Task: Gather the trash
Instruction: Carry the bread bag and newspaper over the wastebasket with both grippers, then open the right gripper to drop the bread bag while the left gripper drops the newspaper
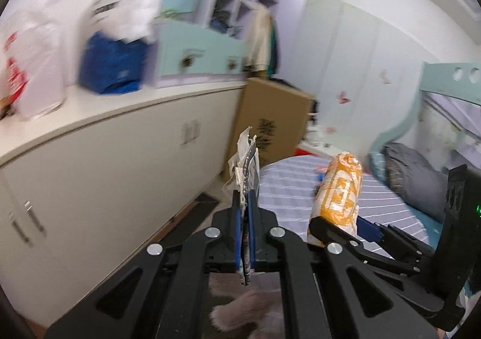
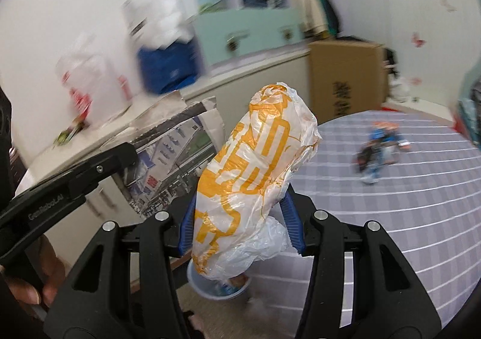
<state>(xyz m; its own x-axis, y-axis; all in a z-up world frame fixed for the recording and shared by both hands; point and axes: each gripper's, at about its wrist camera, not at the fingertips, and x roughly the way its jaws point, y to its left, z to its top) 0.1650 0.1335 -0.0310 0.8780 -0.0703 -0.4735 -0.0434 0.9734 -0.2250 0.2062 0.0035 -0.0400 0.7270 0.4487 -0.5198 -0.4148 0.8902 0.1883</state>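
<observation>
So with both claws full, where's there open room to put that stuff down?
The striped bedspread is mostly bare: a wide patch between the orange-and-white bag and the small toy, and more near its front edge. The cabinet top is crowded with bags and boxes, with only a narrow front strip free.

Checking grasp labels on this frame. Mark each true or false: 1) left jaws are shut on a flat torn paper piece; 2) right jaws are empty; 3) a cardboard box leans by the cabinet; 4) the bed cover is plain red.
1) True: the left gripper pinches the torn paper piece.
2) False: the right gripper clamps an orange-and-white plastic bag.
3) True: the cardboard box stands at the end of the cabinet.
4) False: the bed cover is lavender with white stripes.
</observation>
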